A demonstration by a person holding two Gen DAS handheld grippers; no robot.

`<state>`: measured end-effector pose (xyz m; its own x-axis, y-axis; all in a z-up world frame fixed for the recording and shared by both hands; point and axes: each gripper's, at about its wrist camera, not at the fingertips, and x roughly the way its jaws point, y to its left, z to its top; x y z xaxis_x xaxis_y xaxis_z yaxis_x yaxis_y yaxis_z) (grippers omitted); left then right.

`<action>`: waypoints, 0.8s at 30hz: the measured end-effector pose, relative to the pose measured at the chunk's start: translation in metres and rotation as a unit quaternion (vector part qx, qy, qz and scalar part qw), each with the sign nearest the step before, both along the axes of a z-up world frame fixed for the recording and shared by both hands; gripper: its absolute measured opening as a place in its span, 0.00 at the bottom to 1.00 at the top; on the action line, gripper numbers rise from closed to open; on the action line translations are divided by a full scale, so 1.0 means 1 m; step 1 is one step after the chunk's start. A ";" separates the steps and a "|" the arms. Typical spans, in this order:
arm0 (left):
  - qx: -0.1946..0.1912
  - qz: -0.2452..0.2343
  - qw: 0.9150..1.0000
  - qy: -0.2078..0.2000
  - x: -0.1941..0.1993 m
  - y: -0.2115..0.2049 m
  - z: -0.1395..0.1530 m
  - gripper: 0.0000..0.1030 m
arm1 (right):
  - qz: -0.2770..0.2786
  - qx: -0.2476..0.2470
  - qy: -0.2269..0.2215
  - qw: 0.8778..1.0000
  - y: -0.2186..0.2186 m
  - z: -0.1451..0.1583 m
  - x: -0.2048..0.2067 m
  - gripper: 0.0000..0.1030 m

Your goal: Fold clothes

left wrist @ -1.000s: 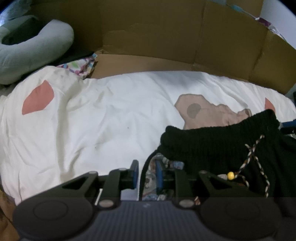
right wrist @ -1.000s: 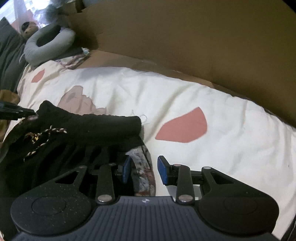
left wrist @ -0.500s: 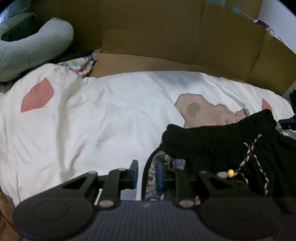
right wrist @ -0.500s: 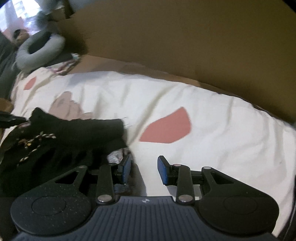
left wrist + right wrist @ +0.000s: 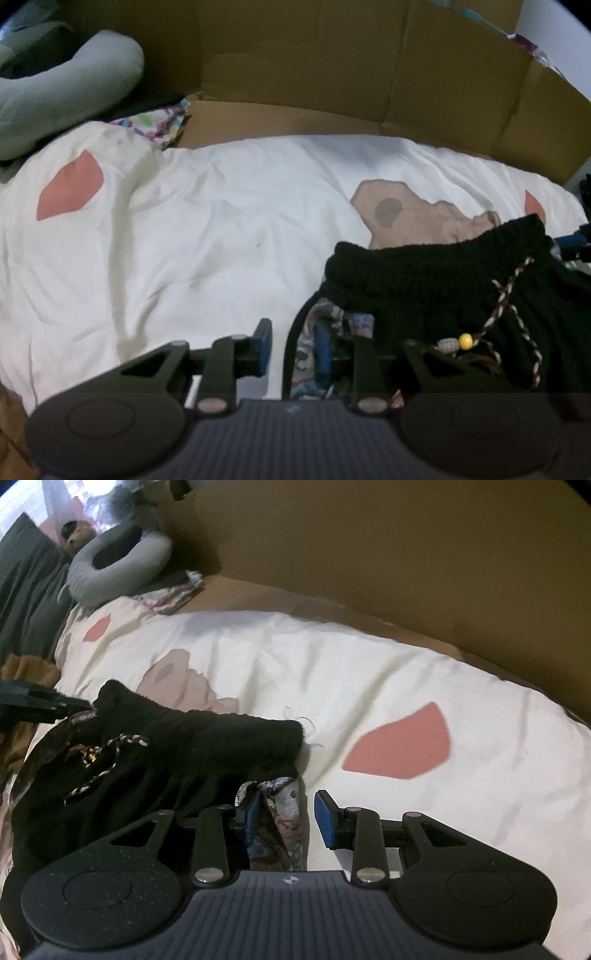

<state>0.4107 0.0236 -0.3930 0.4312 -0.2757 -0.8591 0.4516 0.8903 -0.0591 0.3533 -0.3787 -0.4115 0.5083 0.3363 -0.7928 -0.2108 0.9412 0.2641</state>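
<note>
A black garment (image 5: 443,280) with a ribbed waistband and a braided drawstring (image 5: 506,295) lies on the white bedsheet (image 5: 184,240). Its patterned inner edge runs between the fingers of my left gripper (image 5: 292,347), whose jaws are opening; the left pad stands clear of the cloth. In the right wrist view the same garment (image 5: 184,746) lies at the left. My right gripper (image 5: 286,818) is open at the garment's other corner, with the patterned edge near its left pad and bare sheet before the right pad. The left gripper's tip (image 5: 37,701) shows at the far side.
A tall cardboard wall (image 5: 332,74) runs along the far side of the bed. A grey neck pillow (image 5: 55,92) and a colourful cloth (image 5: 155,122) lie at the far left corner. A dark blanket (image 5: 22,590) lies beyond the sheet's left end.
The left gripper's fingers have spread a little wider around the garment's edge. The right gripper shifted slightly sideways and back; its gap has stayed the same.
</note>
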 end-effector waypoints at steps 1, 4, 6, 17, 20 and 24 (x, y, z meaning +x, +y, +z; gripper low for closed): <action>-0.001 -0.001 1.000 0.001 0.001 0.000 -0.001 0.31 | 0.005 0.000 0.002 1.000 0.003 -0.001 0.002 0.38; -0.003 -0.005 1.000 0.008 0.004 0.001 -0.005 0.31 | 0.023 0.000 0.007 1.000 0.011 -0.006 0.008 0.38; -0.002 -0.011 1.000 0.010 0.006 0.000 -0.007 0.33 | 0.034 -0.002 0.008 0.999 0.016 -0.009 0.010 0.38; -0.016 -0.060 0.998 0.018 0.007 -0.003 -0.006 0.33 | 0.037 -0.048 -0.015 0.998 0.016 0.002 0.005 0.02; 0.000 -0.091 0.996 0.013 -0.001 -0.014 -0.008 0.32 | 0.027 -0.066 -0.018 0.997 0.015 0.004 0.005 0.02; 0.039 -0.135 0.990 -0.008 -0.010 -0.034 -0.015 0.18 | 0.013 -0.080 -0.019 0.997 0.015 0.004 0.006 0.01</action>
